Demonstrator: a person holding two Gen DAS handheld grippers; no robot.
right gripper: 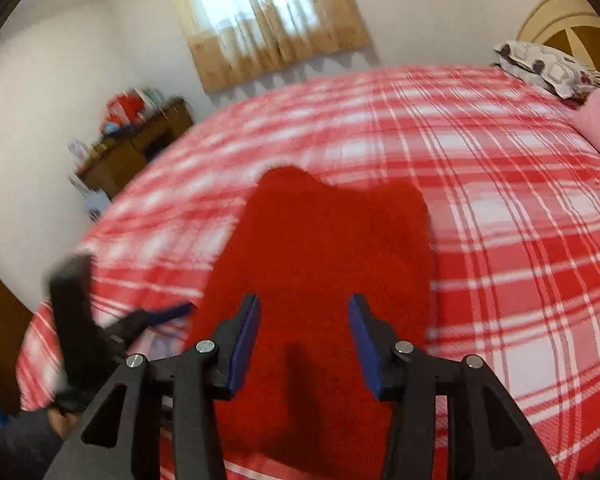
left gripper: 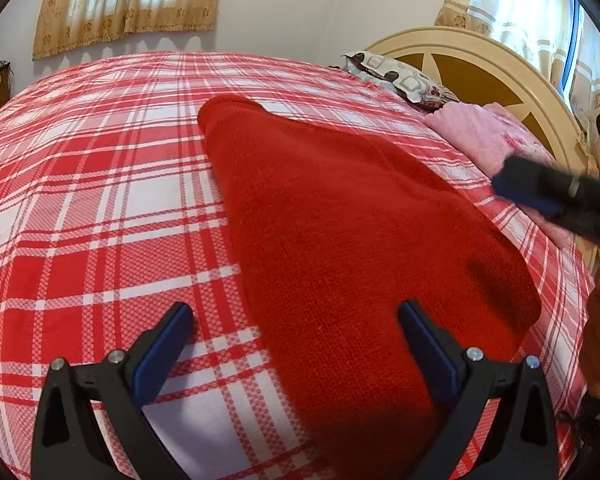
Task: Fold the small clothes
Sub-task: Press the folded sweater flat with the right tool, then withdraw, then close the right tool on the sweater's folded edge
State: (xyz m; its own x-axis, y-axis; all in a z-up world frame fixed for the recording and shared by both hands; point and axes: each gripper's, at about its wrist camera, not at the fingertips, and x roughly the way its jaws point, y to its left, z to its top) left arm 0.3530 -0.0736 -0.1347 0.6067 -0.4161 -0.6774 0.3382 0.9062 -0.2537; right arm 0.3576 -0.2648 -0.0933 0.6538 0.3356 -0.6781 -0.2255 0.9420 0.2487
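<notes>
Red knit cloth [left gripper: 340,240] lay flat on the plaid bed cover [left gripper: 80,200], and everything else is placed from it. In the left wrist view, the left gripper [left gripper: 296,336] sat at the cloth's near end with its jaws wide apart and nothing held. One finger was over the cloth and the other was over the cover beside it. The right gripper [left gripper: 540,196] was just past the cloth's right edge, too blurry to tell its grip there. A pink blanket [left gripper: 492,140] lay beyond the cloth near the headboard [left gripper: 480,76].

In the right wrist view, the right gripper [right gripper: 304,336] hung over the cloth's near part, jaws partly open and empty. The left gripper [right gripper: 148,320] was just off the cloth's left edge.

The cloth looked soft, light and floppy, not slippery. It would likely sag when lifted, so a corner or edge seemed the best place to pinch.
</notes>
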